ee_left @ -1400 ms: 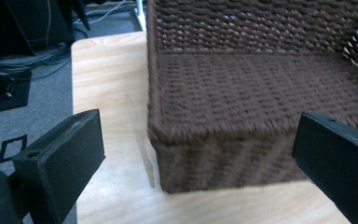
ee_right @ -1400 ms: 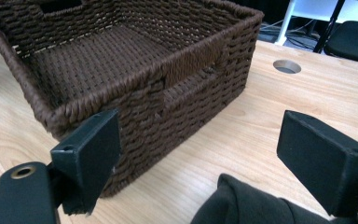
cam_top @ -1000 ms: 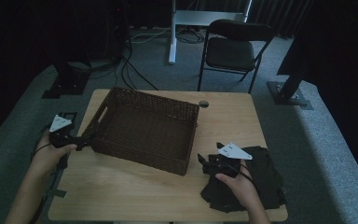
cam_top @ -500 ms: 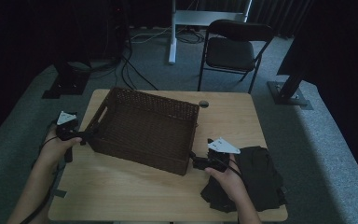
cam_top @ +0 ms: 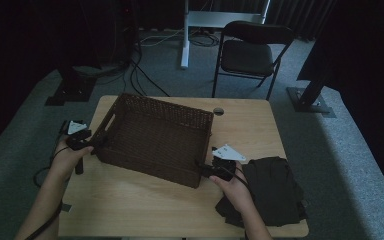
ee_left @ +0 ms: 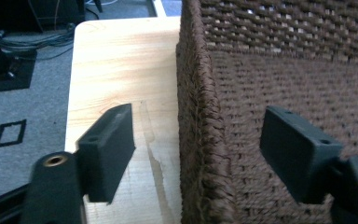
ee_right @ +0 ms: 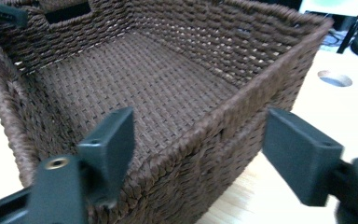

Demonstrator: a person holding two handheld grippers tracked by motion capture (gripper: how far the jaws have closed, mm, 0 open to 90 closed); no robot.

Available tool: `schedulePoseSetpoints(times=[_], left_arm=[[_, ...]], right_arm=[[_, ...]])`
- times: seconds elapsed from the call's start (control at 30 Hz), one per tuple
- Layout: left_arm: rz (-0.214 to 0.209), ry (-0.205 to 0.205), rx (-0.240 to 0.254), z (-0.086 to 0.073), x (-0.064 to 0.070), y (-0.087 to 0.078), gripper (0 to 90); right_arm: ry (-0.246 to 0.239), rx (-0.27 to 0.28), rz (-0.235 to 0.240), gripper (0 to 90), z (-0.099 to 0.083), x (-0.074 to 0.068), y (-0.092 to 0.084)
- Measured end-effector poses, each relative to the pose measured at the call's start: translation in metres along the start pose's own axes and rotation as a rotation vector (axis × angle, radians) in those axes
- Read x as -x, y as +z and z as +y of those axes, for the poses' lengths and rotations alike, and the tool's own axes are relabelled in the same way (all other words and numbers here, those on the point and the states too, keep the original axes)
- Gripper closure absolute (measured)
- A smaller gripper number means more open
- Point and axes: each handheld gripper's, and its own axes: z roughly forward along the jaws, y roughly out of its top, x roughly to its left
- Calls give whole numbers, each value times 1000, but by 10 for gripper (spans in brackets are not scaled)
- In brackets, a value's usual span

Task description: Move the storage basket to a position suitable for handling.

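A brown wicker basket (cam_top: pixel 155 137) stands empty in the middle of the wooden table (cam_top: pixel 260 125). My left gripper (cam_top: pixel 91 145) is at the basket's left end wall. In the left gripper view it (ee_left: pixel 198 135) is open, one jaw outside and one inside the woven wall (ee_left: pixel 200 93). My right gripper (cam_top: pixel 204 169) is at the basket's near right corner. In the right gripper view it (ee_right: pixel 198 135) is open and straddles the rim (ee_right: pixel 242 102), apart from the weave. A heap of dark cloth (cam_top: pixel 272 192) lies on the table right of my right hand.
A round cable hole (cam_top: pixel 218 111) sits in the table behind the basket. A folding chair (cam_top: pixel 252 50) stands beyond the far edge, with cables and stand bases on the grey floor. Bare tabletop lies in front of the basket.
My right gripper has moved left, off the dark cloth, to the basket's right corner. My left gripper has moved slightly away from me along the basket's left wall.
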Motion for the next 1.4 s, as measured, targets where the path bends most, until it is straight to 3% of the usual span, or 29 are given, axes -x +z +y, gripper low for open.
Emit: schedulePoseSetpoints(times=[0.07,0.17,0.23,0.3,0.43,0.5,0.6,0.7,0.9,1.03,1.4], left_arm=[[-2,-22,9,0,0,1,392],[-18,-53,-14,1,3,1,503],[-32,-52,-28,2,4,1,606],[-23,-38,-36,3,7,0,649],[0,-61,-45,3,10,-1,668],[11,-56,-60,2,13,-3,681],[19,-53,-61,2,15,-5,684],[26,-83,-54,-2,19,-9,687],[25,-95,-76,-6,25,-18,692],[22,-96,-93,-10,24,-26,790],[45,-107,-91,-21,31,-42,792]], right_arm=[[34,-16,17,310,-2,-3,5],[42,-29,13,342,-1,-5,6],[37,-32,8,354,0,-6,7],[44,-34,1,387,-1,-8,8],[58,-43,-11,428,0,-10,8],[72,-49,-47,497,1,-12,7],[78,-48,-84,533,2,-14,7],[91,-39,-115,560,2,-14,8],[103,-34,-135,604,2,-9,10],[101,-40,-155,631,4,-5,11],[78,-45,-188,667,5,-8,12]])
